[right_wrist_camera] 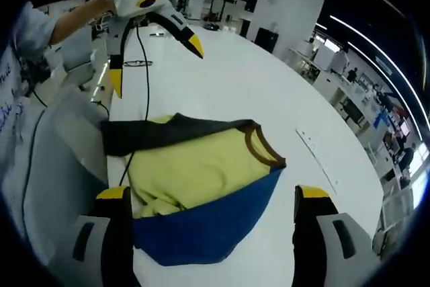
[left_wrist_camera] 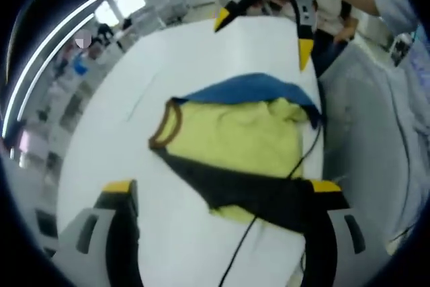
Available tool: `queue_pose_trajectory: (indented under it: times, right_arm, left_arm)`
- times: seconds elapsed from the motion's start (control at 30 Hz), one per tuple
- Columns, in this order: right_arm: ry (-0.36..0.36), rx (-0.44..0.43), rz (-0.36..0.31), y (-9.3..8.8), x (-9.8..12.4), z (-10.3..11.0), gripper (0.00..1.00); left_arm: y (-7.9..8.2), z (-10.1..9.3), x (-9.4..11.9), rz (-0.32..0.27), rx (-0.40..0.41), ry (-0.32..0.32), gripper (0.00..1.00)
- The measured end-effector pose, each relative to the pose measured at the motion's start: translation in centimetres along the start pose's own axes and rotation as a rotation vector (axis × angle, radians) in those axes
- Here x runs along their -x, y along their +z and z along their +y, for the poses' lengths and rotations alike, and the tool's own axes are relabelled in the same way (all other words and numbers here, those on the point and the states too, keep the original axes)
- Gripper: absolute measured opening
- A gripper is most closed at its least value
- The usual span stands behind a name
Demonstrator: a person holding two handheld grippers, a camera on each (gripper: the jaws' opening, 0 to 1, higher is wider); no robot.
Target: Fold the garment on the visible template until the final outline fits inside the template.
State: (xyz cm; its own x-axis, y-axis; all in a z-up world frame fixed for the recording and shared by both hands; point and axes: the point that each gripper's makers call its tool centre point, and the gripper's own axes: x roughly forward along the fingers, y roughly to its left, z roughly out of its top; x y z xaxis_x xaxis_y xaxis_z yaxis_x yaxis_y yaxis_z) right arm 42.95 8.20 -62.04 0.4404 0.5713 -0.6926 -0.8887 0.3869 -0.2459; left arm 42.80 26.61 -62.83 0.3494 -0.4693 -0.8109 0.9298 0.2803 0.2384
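Garment, yellow with blue and dark panels, lies bunched on white table near its edge. Left gripper and right gripper both hover spread apart, holding nothing.

Long white ceiling light strips are shining overhead; the glossy white tabletop is glaring brightly; fisheye bending is warping both views' edges; soft blur is smearing the left gripper view's background.

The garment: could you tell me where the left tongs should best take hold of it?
Probably the dark sleeve of the garment, which lies flat nearest the open left tongs; come in low along the white table.
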Motion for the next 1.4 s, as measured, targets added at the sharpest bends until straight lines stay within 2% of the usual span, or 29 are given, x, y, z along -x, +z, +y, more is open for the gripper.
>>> queue_pose_trajectory:
  times: [0.13,0.3,0.47,0.63,0.7,0.83,0.97,1.13,1.27,1.4]
  right_arm:
    - [0.005,-0.026,-0.022,0.0,1.0,0.7,1.00]
    - [-0.009,-0.025,-0.005,-0.4,2.1,1.3,1.00]
    - [-0.052,-0.045,-0.059,0.7,3.8,1.0,1.00]
    - [-0.093,-0.038,-0.059,1.0,5.3,1.5,1.00]
    - [-0.094,-0.042,-0.054,0.6,5.5,2.0,1.00]
    - [-0.077,-0.048,-0.016,-0.7,5.6,3.6,1.00]
    - [-0.085,-0.056,0.004,-1.5,6.1,4.5,1.00]
    - [-0.125,-0.067,0.005,-2.0,6.7,5.0,1.00]
    - [-0.162,-0.102,-0.004,-2.4,6.8,5.5,1.00]
    - [-0.160,-0.126,0.017,-3.5,6.5,6.6,1.00]
  left_arm:
    - [-0.1,-0.6,0.7,-0.025,0.026,-0.002,1.00]
    - [-0.1,-1.4,1.8,-0.051,0.040,0.018,1.00]
    - [0.4,-1.6,3.0,-0.090,0.055,0.048,1.00]
    - [0.1,-2.4,3.9,-0.083,0.052,0.069,1.00]
    - [-0.2,-1.7,3.8,-0.079,0.042,0.090,1.00]
    - [-1.1,-2.6,4.7,-0.081,0.094,0.096,0.99]
    - [-1.4,-3.6,5.5,-0.094,0.107,0.102,0.99]
    - [-1.6,-4.4,6.3,-0.122,0.139,0.120,0.99]
    - [-2.2,-4.2,6.4,-0.114,0.161,0.140,0.99]
    - [-2.6,-5.3,6.6,-0.120,0.177,0.134,0.99]
